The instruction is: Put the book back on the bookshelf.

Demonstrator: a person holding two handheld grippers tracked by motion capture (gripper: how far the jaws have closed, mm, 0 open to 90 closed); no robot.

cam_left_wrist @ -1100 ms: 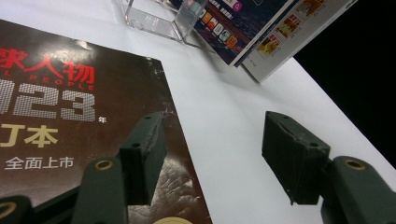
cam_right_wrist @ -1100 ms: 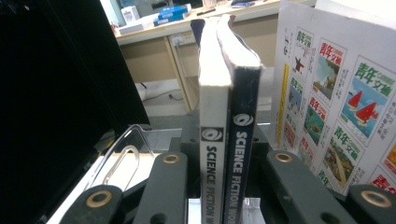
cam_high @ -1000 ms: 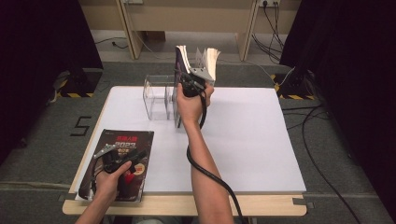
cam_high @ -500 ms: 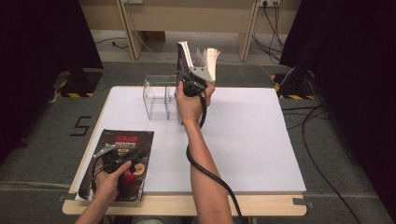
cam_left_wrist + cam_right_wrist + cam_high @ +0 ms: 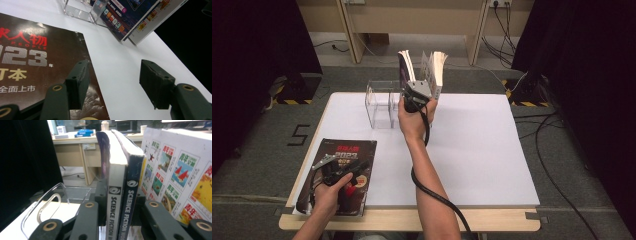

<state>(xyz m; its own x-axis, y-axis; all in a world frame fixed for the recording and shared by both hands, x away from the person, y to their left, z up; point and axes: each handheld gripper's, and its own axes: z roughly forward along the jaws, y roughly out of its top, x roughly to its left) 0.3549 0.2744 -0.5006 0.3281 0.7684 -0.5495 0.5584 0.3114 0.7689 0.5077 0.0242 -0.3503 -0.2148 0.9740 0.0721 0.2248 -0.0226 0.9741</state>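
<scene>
Two thick dark-spined paperback magazines (image 5: 120,192) stand between my right gripper's (image 5: 416,95) just-loosening jaws, seemingly still pinched; settle them upright beside the clear acrylic rack (image 5: 379,102), left gripper (image 5: 113,82) spread idle.

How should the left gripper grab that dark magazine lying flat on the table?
Grip the magazine at its right edge, coming in low from the bare table side. It lies flat, so only a thin edge fits between the left gripper jaws.
</scene>
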